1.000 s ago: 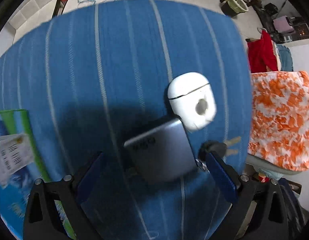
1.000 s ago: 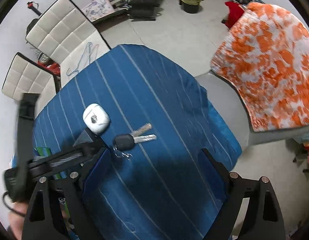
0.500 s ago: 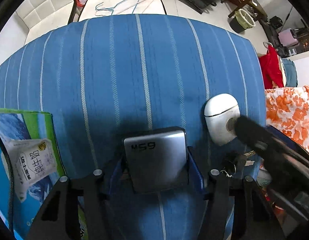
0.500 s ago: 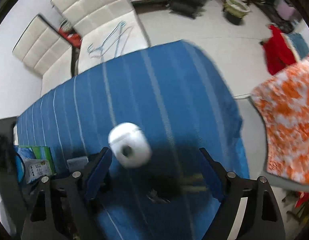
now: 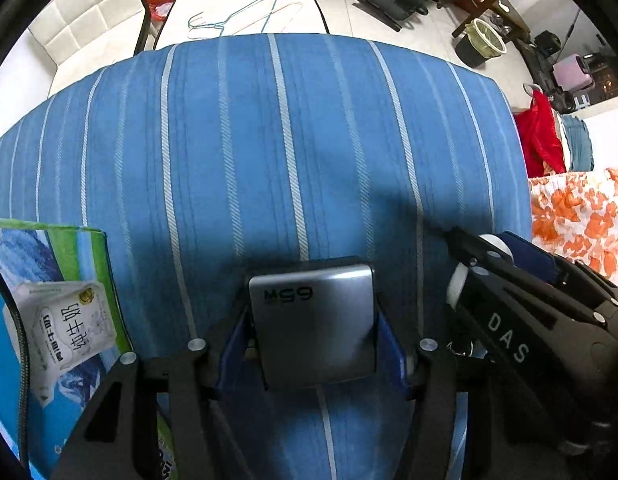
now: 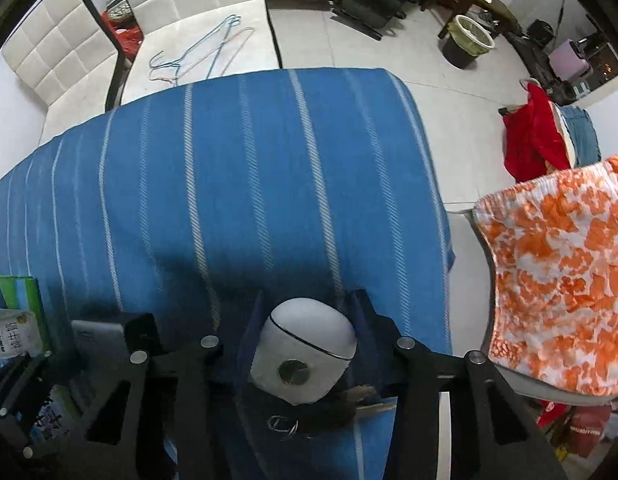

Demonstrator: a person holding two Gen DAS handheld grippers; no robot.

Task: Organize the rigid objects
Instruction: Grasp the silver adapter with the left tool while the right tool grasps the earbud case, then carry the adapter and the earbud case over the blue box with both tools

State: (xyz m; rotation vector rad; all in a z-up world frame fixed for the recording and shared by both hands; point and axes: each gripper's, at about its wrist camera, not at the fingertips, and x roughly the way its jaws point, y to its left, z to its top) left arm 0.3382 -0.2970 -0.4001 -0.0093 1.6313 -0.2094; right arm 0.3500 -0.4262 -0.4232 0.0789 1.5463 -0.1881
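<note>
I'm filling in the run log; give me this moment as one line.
left gripper: shut on grey charger block | right gripper: shut on white earbud case | key: on striped cloth

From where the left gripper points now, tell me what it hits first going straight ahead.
Nothing stands ahead: the left gripper, shut on the silver charger block, faces only bare striped tablecloth to the far edge. Depth is uncertain, so it might graze the cloth.

surface: blue white-striped cloth (image 5: 309, 152) over a table | near edge: grey charger block (image 5: 313, 320), white earbud case (image 6: 305, 352), keys (image 6: 341, 412) just behind the case | near-left corner: green-blue milk carton box (image 5: 49, 312)
</note>
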